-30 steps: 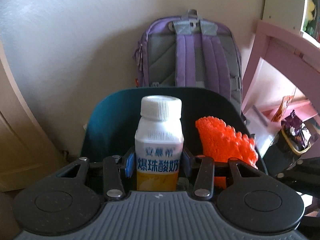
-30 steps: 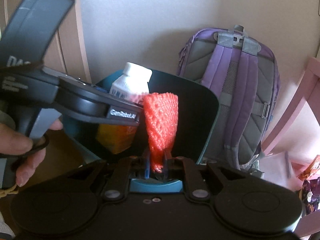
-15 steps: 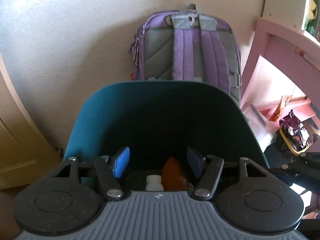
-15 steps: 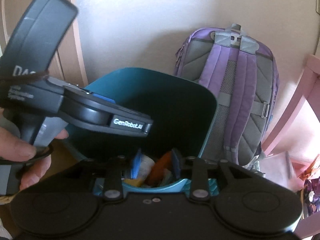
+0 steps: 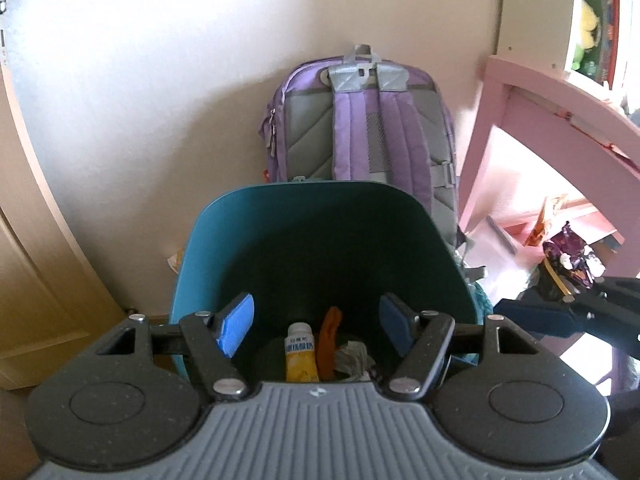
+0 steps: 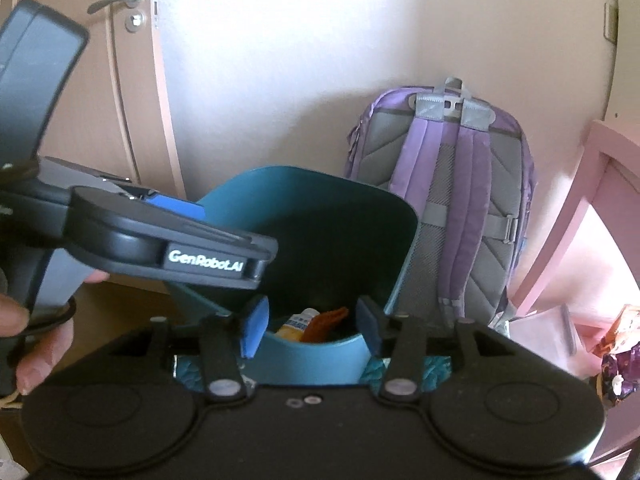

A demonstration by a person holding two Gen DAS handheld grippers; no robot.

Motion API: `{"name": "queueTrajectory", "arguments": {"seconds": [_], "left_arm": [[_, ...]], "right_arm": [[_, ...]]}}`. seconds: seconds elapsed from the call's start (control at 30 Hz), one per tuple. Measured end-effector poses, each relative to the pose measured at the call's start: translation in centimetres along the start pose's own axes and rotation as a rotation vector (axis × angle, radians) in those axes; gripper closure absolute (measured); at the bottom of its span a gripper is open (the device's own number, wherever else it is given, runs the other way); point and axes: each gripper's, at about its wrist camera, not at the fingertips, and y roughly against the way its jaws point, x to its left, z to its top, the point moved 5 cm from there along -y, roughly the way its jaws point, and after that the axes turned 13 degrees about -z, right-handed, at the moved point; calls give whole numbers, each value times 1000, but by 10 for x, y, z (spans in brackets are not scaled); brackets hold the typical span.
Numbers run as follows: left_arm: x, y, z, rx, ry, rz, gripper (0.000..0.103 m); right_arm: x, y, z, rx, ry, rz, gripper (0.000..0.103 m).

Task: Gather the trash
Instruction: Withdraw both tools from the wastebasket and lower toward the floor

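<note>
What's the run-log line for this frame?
left hand-held gripper: open, empty | right hand-held gripper: open, empty | milk drink bottle, orange foam net: in teal trash bin

Black linkage arms with silver rivets, blue fingertip pads [image 5: 236, 330], round black discs, ribbed grey housing; white "GenRobot.AI" lettering on the left gripper [image 6: 176, 206]

- L gripper [image 5: 316, 330] spread wide, empty, above teal bin [image 5: 224, 232].
- Bin bottom: yogurt drink bottle [image 5: 300, 354], orange mesh [image 5: 330, 342] beside it, crumpled wrapper [image 5: 354, 360].
- Purple backpack [image 5: 360, 120] behind bin's far rim, against wall.
</note>
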Motion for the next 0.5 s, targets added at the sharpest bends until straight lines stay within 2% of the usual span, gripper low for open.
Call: {"name": "queueTrajectory", "arguments": {"seconds": [0.3,0.37,0.5], "left_arm": [[-13,50,-22,-20,-25,0,33],[-16,60,-28,-23,-40,0,25],[-21,78,-42,-29,-55,-10,23]], "right_arm": [[0,41,-12,-15,7,12,50],[0,48,-17,-15,10,18,49],[0,60,-26,-14,7,33,48]]}}
